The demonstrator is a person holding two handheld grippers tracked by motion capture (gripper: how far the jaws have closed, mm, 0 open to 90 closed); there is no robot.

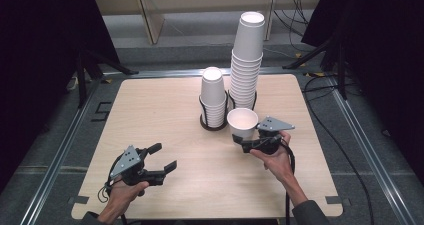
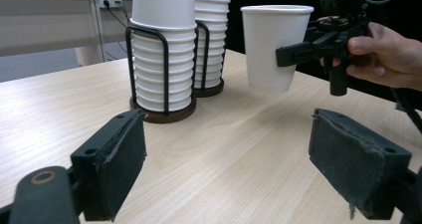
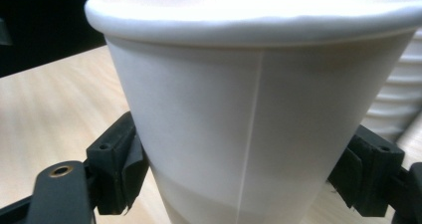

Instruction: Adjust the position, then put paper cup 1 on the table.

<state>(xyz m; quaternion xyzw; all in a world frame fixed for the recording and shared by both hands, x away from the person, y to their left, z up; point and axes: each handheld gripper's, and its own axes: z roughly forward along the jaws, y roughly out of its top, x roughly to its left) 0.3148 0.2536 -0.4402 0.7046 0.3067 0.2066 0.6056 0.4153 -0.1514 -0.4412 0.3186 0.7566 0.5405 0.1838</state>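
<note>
A white paper cup (image 1: 242, 123) hangs upright just above the wooden table (image 1: 150, 115), right of centre, with my right gripper (image 1: 247, 135) shut on its lower wall. The right gripper view has the cup (image 3: 249, 109) up close, both pads pressed on its sides. From the left gripper view the cup (image 2: 273, 45) is seen off the table, one black finger (image 2: 298, 50) across its side. My left gripper (image 1: 165, 156) rests low at the front left, open, with nothing between its pads (image 2: 226, 164).
Two black wire holders stand behind the cup. The shorter stack of white cups (image 1: 213, 97) is on the left and a tall leaning stack (image 1: 246, 65) on the right. Both stacks (image 2: 161, 59) sit ahead of the left gripper. Dark stands flank the table.
</note>
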